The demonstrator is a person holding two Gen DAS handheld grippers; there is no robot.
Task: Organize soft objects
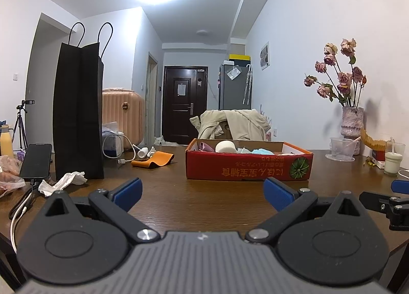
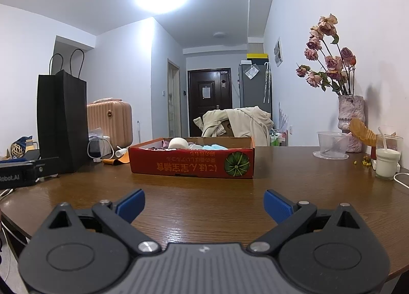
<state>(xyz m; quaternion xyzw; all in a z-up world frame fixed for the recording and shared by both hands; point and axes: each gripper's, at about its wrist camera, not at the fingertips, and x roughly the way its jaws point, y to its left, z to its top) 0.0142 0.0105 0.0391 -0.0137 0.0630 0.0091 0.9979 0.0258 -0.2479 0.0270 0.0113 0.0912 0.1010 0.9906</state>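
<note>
A red cardboard box point(image 1: 249, 167) stands on the brown table, also in the right wrist view point(image 2: 191, 164). Soft things lie inside it: a white round one point(image 1: 225, 146), a light blue one point(image 1: 263, 151) and a purple one point(image 1: 206, 147). An orange cloth point(image 1: 153, 159) lies left of the box, and a crumpled white tissue point(image 1: 64, 182) lies by the black bag. My left gripper point(image 1: 203, 191) is open and empty, low over the table before the box. My right gripper point(image 2: 204, 203) is open and empty, also short of the box.
A tall black paper bag point(image 1: 78, 112) stands at the left, with a phone point(image 1: 35, 161) and cables beside it. A vase of dried roses point(image 2: 350, 120), a clear plastic cup point(image 2: 331, 144) and a glass of milk point(image 2: 387, 162) stand at the right.
</note>
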